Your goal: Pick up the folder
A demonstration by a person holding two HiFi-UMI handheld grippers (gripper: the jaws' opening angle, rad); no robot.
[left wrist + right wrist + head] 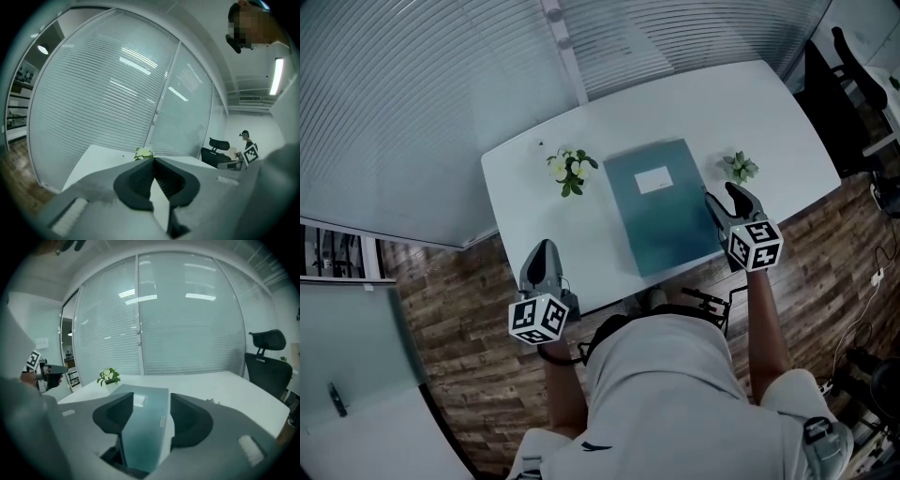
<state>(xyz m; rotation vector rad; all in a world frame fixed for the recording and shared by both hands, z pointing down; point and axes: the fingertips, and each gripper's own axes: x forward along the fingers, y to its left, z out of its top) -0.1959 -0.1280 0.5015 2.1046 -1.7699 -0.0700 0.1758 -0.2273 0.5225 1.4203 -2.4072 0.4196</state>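
A teal folder (661,202) with a white label lies flat on the white table (722,103), its near end at the table's front edge. My right gripper (724,199) is at the folder's near right corner. In the right gripper view the folder (143,437) shows in the gap of the right gripper (150,401), whose jaws stand apart and do not press on it. My left gripper (544,248) hangs off the table's front left corner, well away from the folder. In its own view the left gripper (153,161) has its tips together, with nothing held.
A small potted plant (572,171) stands left of the folder and another plant (739,167) to its right. Glass walls with blinds (441,84) rise behind the table. A black office chair (853,66) stands at the far right. Wooden floor (469,328) lies below the table edge.
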